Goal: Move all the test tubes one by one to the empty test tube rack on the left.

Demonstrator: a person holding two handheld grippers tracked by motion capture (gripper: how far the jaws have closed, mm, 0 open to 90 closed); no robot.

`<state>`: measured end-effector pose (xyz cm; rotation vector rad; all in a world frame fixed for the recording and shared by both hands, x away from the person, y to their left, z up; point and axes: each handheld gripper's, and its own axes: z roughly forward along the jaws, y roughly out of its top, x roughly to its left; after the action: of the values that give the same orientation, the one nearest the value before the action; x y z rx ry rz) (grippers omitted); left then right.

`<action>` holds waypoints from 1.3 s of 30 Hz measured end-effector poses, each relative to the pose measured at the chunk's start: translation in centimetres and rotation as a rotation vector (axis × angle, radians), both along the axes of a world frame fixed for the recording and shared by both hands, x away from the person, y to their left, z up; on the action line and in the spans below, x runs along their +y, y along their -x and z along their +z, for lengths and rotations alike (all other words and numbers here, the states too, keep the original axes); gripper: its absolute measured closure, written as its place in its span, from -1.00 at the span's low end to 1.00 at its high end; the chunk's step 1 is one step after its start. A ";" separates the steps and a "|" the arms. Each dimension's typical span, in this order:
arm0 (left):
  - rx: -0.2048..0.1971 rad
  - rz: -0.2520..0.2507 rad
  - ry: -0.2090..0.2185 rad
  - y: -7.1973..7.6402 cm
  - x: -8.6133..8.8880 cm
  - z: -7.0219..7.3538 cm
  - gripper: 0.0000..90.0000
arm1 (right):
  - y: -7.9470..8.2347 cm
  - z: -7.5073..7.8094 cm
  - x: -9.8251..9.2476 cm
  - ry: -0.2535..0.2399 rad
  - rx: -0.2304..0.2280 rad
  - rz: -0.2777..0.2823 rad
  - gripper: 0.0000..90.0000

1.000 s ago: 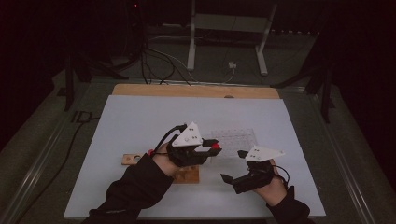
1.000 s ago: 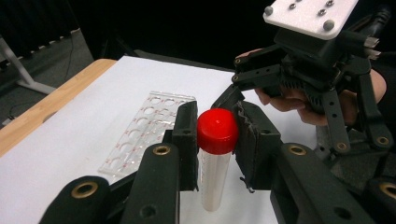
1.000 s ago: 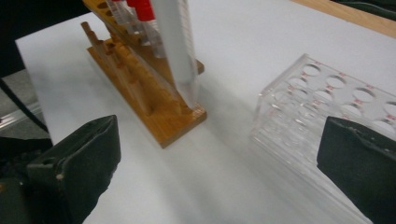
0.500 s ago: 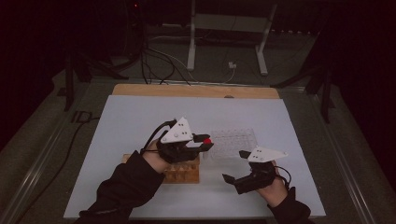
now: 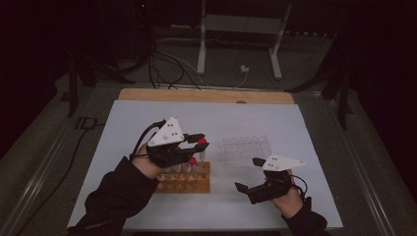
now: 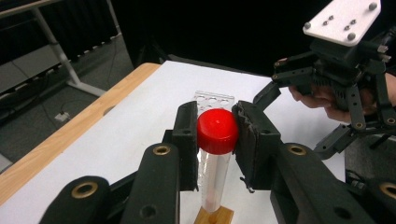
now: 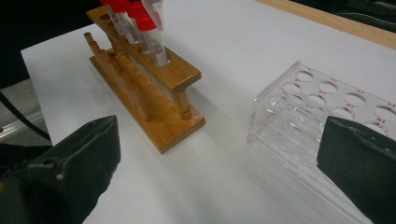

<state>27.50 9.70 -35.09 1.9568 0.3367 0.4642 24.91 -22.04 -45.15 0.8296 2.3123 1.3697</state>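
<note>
My left gripper [image 5: 200, 143] is shut on the red cap of a clear tube [image 6: 215, 182], which hangs upright over the right end of the wooden rack [image 5: 184, 183]. In the left gripper view both pads press the cap [image 6: 217, 130] from either side. Other red-capped tubes [image 7: 140, 23] stand in the wooden rack's back row. A clear plastic rack [image 5: 245, 150] with empty holes lies to the right of it. Near the table's front right, my right gripper [image 5: 248, 174] is held low with its jaws wide apart and nothing between them, pointing at the gap between the two racks.
A white sheet [image 5: 275, 123] covers the table, with a wooden strip [image 5: 206, 96] along its far edge. Cables and a metal stand [image 5: 241, 44] lie on the dark floor beyond. A cable trails from the left gripper off the table's left side.
My left gripper has carried the red-capped tube to the left and a little upward, from the gap between the racks to above the wooden rack. The right gripper has stayed put.
</note>
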 end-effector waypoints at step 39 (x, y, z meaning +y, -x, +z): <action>-0.008 0.267 0.015 2.1 11.7 0.8 0.60 | -0.1 0.1 0.0 -0.010 0.003 -0.006 -1.00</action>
<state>25.45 21.42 -34.30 1.9026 0.5989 0.6386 24.98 -22.03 -45.08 0.8419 2.3050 1.3792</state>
